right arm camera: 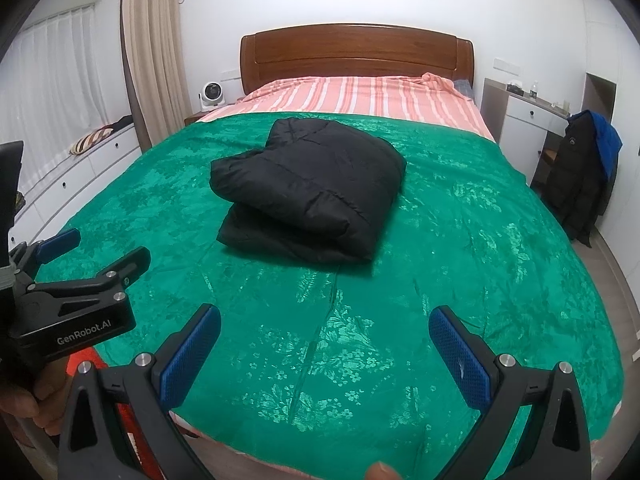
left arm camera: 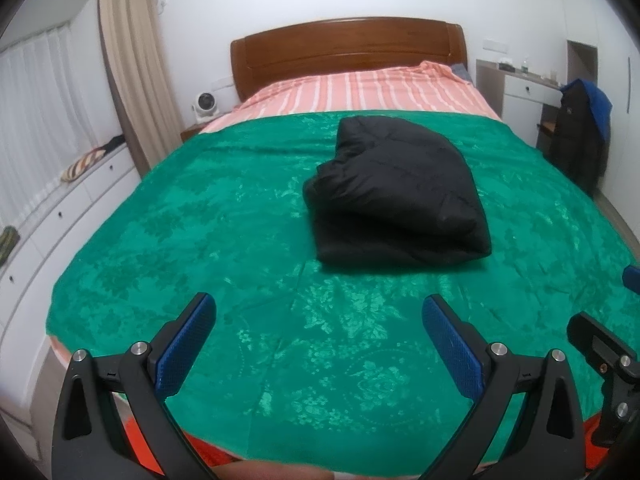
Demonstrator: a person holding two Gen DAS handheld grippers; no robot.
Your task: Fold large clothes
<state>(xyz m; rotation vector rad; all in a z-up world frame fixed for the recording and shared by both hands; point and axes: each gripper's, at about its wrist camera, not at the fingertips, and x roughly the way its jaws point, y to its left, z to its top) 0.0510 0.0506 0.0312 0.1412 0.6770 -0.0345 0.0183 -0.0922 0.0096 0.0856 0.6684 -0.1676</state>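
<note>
Jacket (left arm camera: 396, 196) looks done: black puffy bundle, folded into a compact block w/ at least 2 layers stacked, lying on the green cover (left arm camera: 240, 240) about mid-bed, well short of the headboard (left arm camera: 348, 46). Edges roughly squared, top layer slightly skewed over the bottom one, no sleeve seen trailing out.

Left gripper (left arm camera: 318, 322) is near the foot of the bed, well apart from the jacket, jaws wide open, nothing btwn them. Right gripper (right arm camera: 324, 334) same: wide open, empty, also on the foot side, jacket well ahead of it.

Judgement: fold itself approx complete; both tools are clear of the jacket. Left to do, if anything: tidy the skewed top layer. More coats (right arm camera: 580, 176) hang on a chair right of the bed; can't tell if those are part of the job.
</note>
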